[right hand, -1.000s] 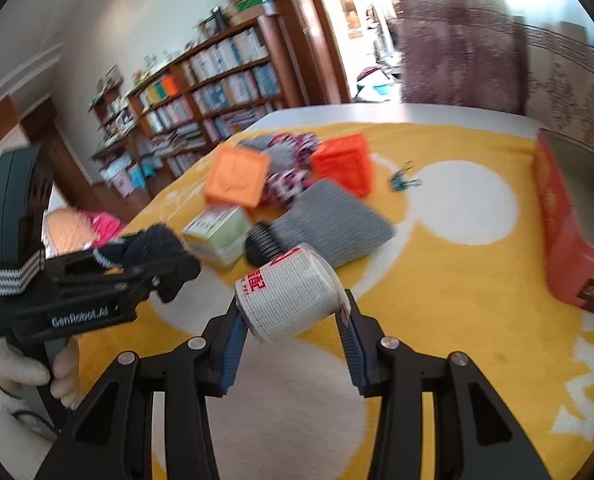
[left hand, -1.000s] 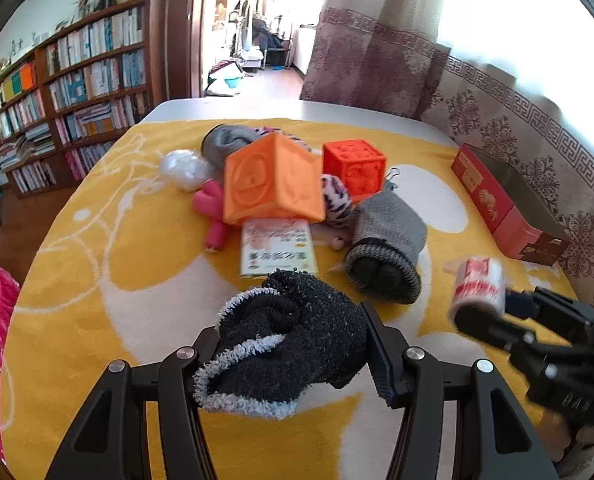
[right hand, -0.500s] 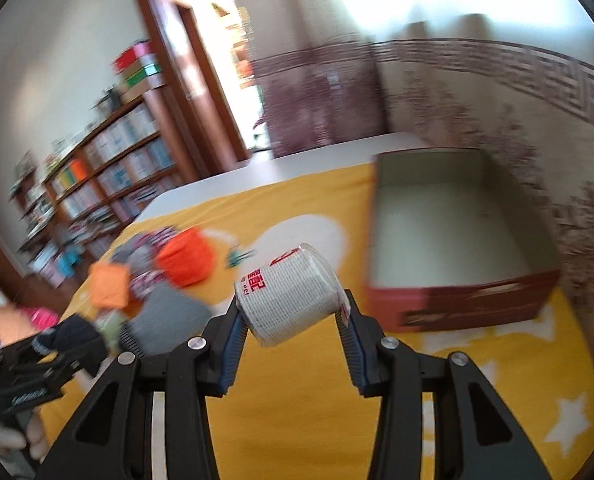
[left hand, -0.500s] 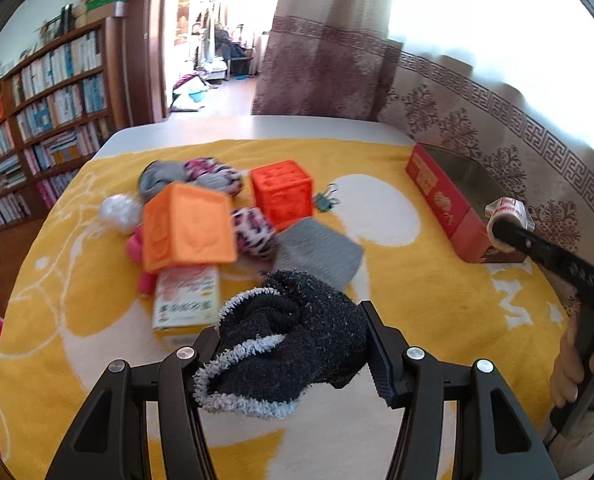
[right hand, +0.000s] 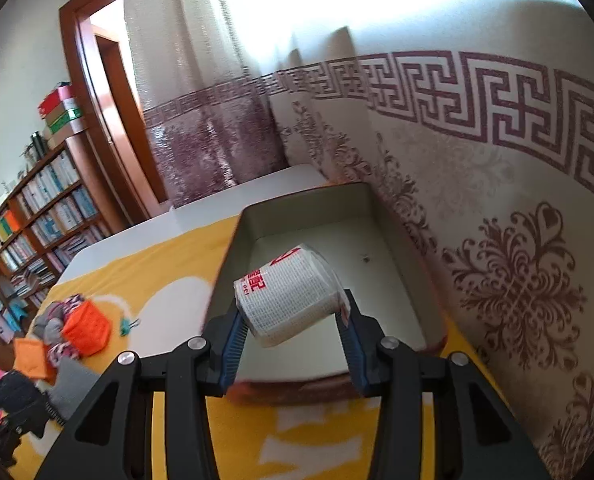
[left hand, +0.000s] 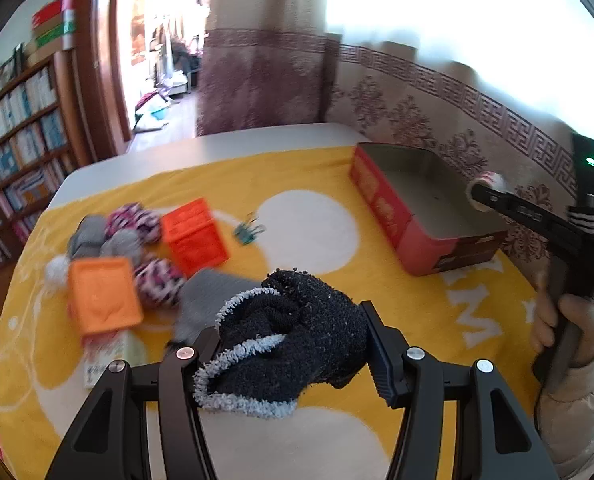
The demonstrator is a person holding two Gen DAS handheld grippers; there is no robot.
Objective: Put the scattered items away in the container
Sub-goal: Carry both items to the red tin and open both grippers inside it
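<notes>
My left gripper (left hand: 293, 354) is shut on a black fuzzy sock (left hand: 285, 344) and holds it above the yellow blanket. My right gripper (right hand: 291, 330) is shut on a white roll with red print (right hand: 289, 296), held over the near end of the open red box (right hand: 385, 200). In the left wrist view the red box (left hand: 381, 204) lies at the right, with the right gripper (left hand: 483, 194) and roll (left hand: 491, 180) above its near right corner. The box floor looks bare.
A pile lies at the blanket's left: two orange blocks (left hand: 103, 296) (left hand: 195, 236), patterned socks (left hand: 157, 276), a grey sock (left hand: 213, 292), a small booklet (left hand: 109, 354) and a teal clip (left hand: 249, 232). A patterned curtain (right hand: 497, 200) runs right behind the box.
Both grippers have swung right, toward the red box. The right gripper with the roll moved from in front of the box to over its near end. Both grips are unchanged.
</notes>
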